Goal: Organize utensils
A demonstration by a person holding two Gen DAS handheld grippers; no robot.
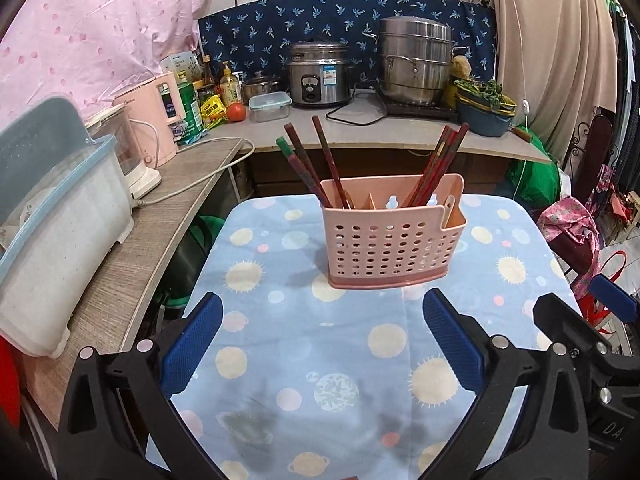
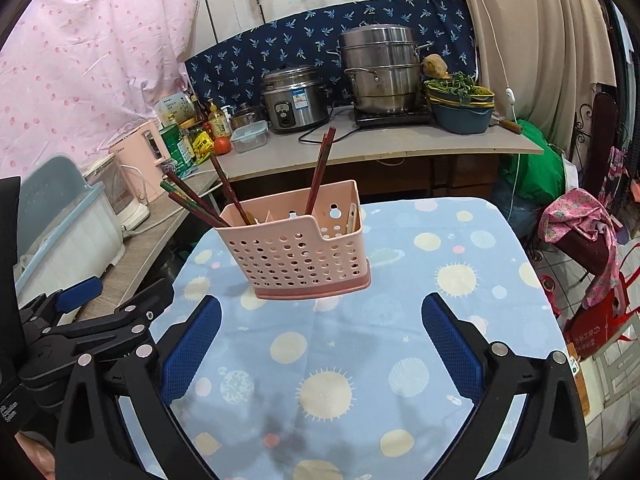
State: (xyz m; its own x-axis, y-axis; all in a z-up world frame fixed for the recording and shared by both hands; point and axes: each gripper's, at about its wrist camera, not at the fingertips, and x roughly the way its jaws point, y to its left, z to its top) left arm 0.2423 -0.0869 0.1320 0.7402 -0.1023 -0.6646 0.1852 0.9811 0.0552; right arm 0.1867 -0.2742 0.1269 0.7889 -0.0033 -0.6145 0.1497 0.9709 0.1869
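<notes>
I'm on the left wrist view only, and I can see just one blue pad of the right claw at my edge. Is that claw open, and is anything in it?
Observer: The right claw is open wide, with nothing between its pads.
Operator: Has it reached the pink caddy?
Observer: No. Its pads stop short of the pink caddy, over the bare tablecloth in front of it.
Operator: That claw blocks my view past the table's right edge. What's there?
Observer: A red bag on the tiled floor, close beside the table.
</notes>
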